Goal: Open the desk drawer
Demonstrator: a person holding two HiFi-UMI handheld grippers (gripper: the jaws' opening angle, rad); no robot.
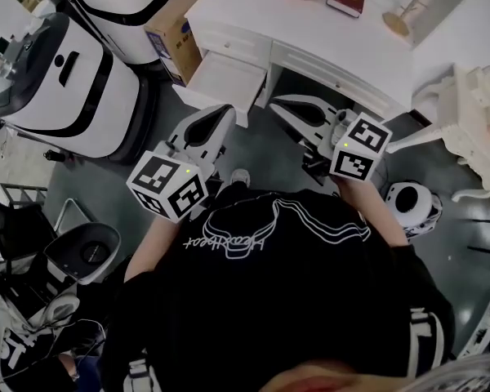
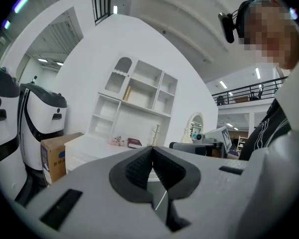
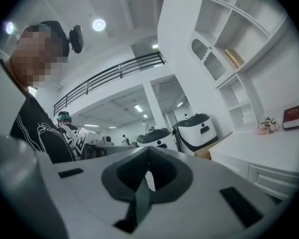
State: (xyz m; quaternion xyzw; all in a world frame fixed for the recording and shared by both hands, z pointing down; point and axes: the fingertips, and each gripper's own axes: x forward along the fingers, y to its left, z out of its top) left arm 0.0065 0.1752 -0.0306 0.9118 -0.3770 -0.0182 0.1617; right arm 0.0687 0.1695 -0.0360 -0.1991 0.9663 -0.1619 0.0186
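Head view: the desk drawer (image 1: 222, 80) stands pulled out below the white worktop (image 1: 253, 6), so I judge the opening done. My left gripper (image 1: 216, 117) and right gripper (image 1: 287, 104) hang near my chest, both well clear of the drawer.

Left gripper view: my jaws are pressed together on nothing.

Right gripper view: these jaws are closed and empty too.

If the drawer should go wider, I'd need to part a pair of jaws and reach its front.
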